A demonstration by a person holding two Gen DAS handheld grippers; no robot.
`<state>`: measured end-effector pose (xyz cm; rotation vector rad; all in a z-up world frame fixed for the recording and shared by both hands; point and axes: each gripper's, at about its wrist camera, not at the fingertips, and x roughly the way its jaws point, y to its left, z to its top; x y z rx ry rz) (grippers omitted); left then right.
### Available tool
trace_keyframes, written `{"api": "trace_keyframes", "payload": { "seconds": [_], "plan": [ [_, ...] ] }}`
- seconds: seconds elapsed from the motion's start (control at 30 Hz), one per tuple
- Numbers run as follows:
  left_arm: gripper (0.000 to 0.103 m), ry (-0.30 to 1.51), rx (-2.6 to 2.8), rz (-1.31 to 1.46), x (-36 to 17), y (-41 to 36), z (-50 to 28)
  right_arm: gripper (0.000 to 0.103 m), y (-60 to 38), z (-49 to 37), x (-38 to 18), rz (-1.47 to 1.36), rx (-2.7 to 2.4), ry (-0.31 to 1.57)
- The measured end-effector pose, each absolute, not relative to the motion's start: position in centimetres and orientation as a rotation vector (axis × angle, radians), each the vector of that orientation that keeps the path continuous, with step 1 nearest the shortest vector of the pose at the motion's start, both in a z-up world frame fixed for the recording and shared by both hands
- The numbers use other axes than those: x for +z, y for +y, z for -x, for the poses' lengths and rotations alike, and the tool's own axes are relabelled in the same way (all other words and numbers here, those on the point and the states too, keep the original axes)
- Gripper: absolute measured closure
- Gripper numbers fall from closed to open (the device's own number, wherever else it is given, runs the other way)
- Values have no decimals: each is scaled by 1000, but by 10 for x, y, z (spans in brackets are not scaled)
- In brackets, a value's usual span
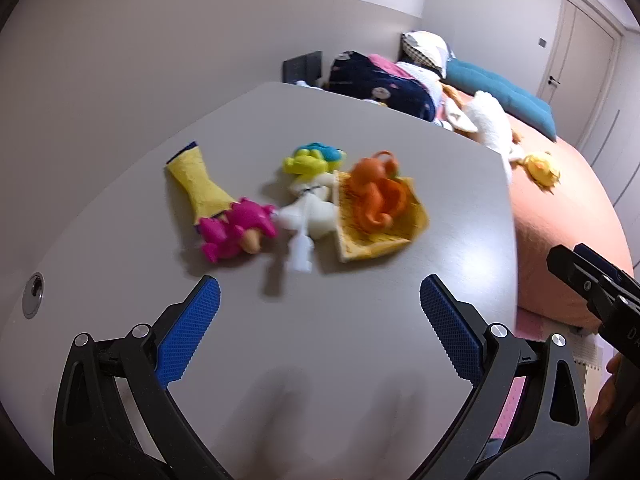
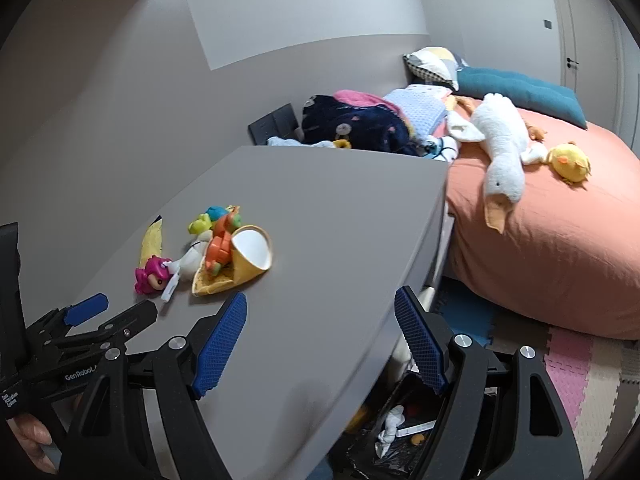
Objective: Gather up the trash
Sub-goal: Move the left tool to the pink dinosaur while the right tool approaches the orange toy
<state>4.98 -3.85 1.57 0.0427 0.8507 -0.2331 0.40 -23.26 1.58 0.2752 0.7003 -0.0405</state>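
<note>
Blue-padded left gripper (image 1: pixel 320 304) hangs spread and empty over the table's (image 1: pixel 400 300) near edge. Right gripper (image 2: pixel 320 328), likewise spread, straddles the right edge above a trash bin (image 2: pixel 400 436) on the floor. Mid-table lie the wrappers (image 2: pixel 244 264), toys (image 1: pixel 236 230) clustered touching them.

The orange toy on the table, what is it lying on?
The orange toy lies on a flattened yellow paper cup, whose open white mouth faces the right wrist camera. Whatever sits beneath the toy inside the wrapper's fold is hidden.
</note>
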Motion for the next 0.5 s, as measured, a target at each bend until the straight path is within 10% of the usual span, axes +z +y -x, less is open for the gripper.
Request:
{"api": "trace_keyframes", "payload": {
  "seconds": [0.5],
  "plan": [
    [12, 884, -152, 1, -1, -3, -100, 26, -198, -55, 15, -228, 28, 714]
  ]
}}
